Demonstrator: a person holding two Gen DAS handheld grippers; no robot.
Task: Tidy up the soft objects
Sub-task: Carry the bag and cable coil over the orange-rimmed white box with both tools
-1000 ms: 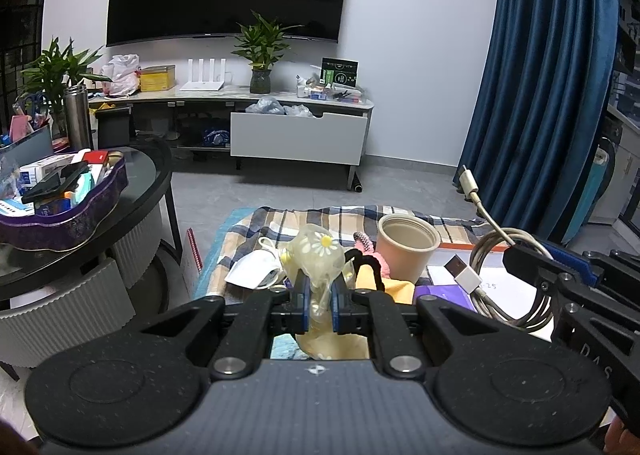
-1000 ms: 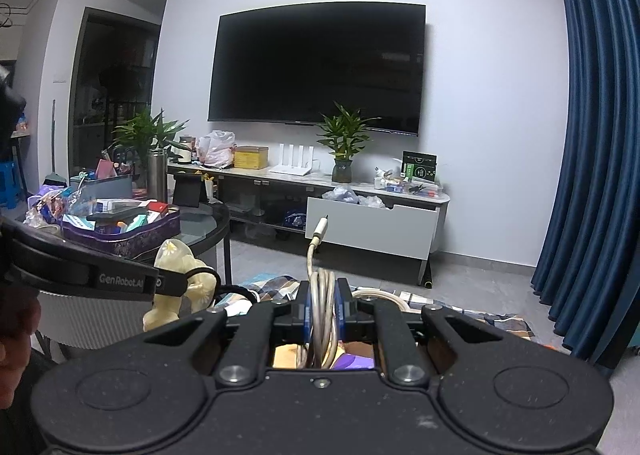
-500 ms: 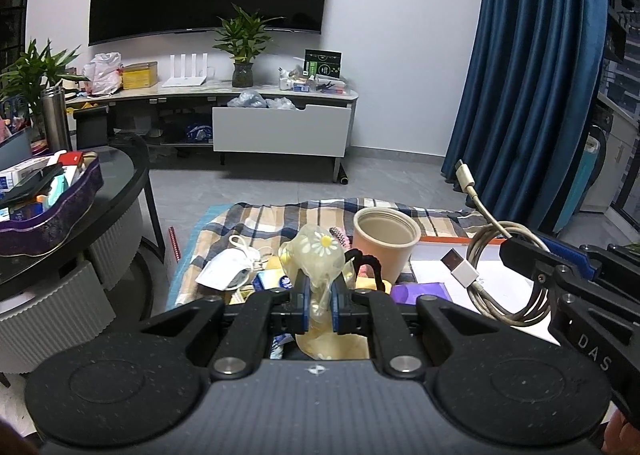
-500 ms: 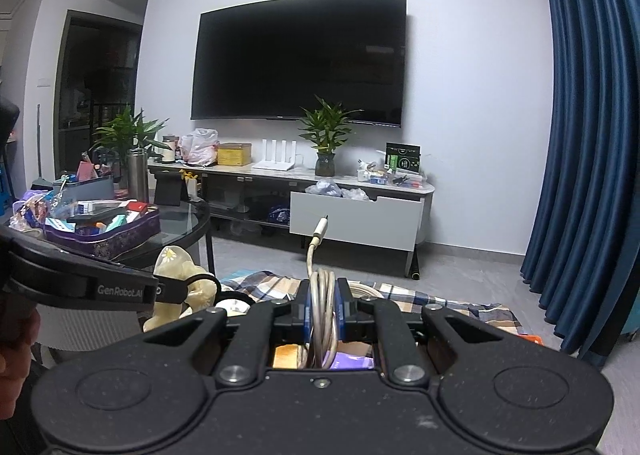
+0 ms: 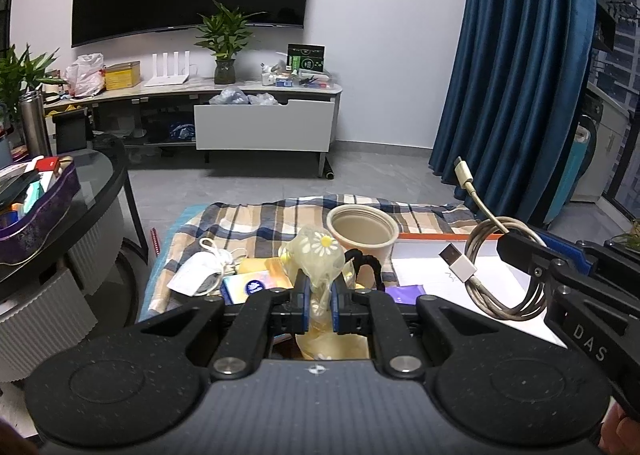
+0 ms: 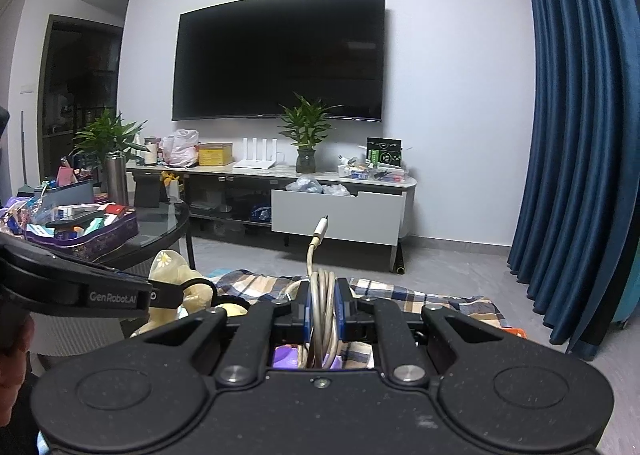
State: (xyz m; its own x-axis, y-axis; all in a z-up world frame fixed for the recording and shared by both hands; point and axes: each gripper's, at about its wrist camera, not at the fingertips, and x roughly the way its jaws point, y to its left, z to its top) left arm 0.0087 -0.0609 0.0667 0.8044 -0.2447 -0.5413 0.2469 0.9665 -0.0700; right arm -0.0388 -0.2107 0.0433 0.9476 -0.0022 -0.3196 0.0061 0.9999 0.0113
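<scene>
Left gripper (image 5: 319, 297): clamped on the yellow daisy-print fabric pouch (image 5: 316, 255), held above the plaid cloth (image 5: 248, 219).
Right gripper (image 6: 322, 307): clamped across the coiled USB cable (image 6: 322, 319), lifted clear of the white sheet (image 5: 432, 267).
Pouch handling: likely light, limp and crushable; it sags below the pads, so gathered folds grip best.
Cable handling: springy, fairly smooth; the strands are pinched together, plug ends free (image 5: 458, 263).
Possible container: paper cup (image 5: 362, 229), standing open just behind the pouch.
</scene>
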